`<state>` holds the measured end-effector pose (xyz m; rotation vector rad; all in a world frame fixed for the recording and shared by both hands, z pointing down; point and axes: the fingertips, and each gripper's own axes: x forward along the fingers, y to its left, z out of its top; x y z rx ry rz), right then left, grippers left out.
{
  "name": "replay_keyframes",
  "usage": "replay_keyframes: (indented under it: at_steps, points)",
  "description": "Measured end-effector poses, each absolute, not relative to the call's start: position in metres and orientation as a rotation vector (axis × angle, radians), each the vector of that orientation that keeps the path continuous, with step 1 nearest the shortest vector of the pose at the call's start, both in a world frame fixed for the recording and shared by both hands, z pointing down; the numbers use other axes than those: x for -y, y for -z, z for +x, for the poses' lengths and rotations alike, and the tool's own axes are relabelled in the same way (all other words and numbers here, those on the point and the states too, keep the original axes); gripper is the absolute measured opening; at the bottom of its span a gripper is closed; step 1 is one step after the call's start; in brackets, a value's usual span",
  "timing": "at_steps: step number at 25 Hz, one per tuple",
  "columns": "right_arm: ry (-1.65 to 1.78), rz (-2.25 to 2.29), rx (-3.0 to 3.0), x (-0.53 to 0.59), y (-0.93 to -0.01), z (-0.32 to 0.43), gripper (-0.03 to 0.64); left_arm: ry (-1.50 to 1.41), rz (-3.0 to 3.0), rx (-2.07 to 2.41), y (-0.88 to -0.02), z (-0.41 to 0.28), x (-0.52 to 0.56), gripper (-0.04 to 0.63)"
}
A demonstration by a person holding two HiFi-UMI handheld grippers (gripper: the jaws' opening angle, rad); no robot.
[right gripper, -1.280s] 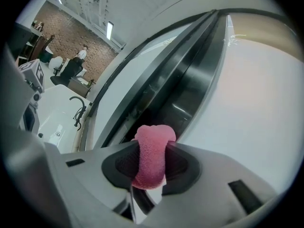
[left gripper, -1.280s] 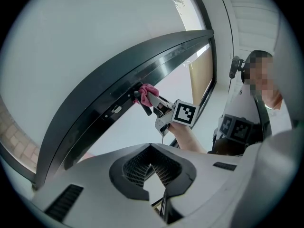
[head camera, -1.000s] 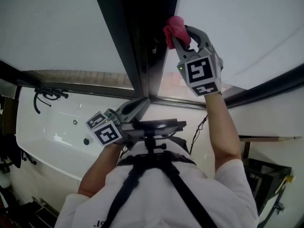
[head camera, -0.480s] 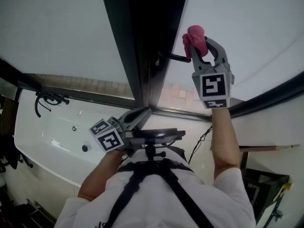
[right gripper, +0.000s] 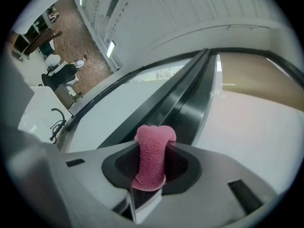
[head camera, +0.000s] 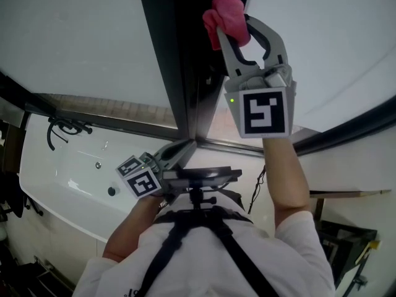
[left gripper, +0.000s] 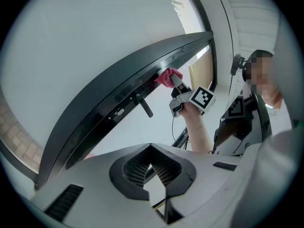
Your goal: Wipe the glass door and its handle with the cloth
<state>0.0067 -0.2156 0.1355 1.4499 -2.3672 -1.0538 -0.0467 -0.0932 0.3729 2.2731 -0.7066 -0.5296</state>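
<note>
Logging the right gripper (head camera: 232, 32) first: raised overhead, jaws clenched on the pink cloth (head camera: 225, 16). Confirm from your side? (K)

Confirmed. The right gripper view shows the cloth (right gripper: 152, 152) squeezed between both pads as an upright roll. Its rounded top sticks out past the jaw tips and its lower end hangs back into the throat. (M)

Position of the cloth relative to the door? (K)

The bunched end lies against the dark door frame (head camera: 179, 60), where the frame meets the frosted glass (head camera: 74, 36). In the left gripper view the cloth (left gripper: 166, 77) sits on the frame's edge, a little way along from the black handle (left gripper: 144, 106). Cloth and handle are apart. I cannot tell how firmly the cloth presses. (M)

Left gripper (head camera: 184, 148)? (K)

Held low, near the person's chest, pointing up toward the bottom corner of the frame. Its own view shows the jaws (left gripper: 151, 148) brought together at the tips with nothing between them. It touches neither door nor cloth. (M)

Surroundings for the record? (K)

White bathtub (head camera: 68, 178) below left, with a dark tap fitting (head camera: 62, 129) at its rim. A black harness crosses the person's white shirt (head camera: 204, 252). (M)
</note>
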Motion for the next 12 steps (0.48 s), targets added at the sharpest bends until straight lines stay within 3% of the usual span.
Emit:
replay_keyframes:
  at_steps: [6,12]
  points:
    - [1.305,1.485,2.383,0.201,-0.07,-0.022,0.104,0.545,2.266,0.736,-0.37,-0.051,0.093,-0.008]
    - [1.332,1.341,2.294,0.221,-0.1,-0.046,0.104,0.568,2.255,0.773,-0.37,-0.058,0.091,-0.008]
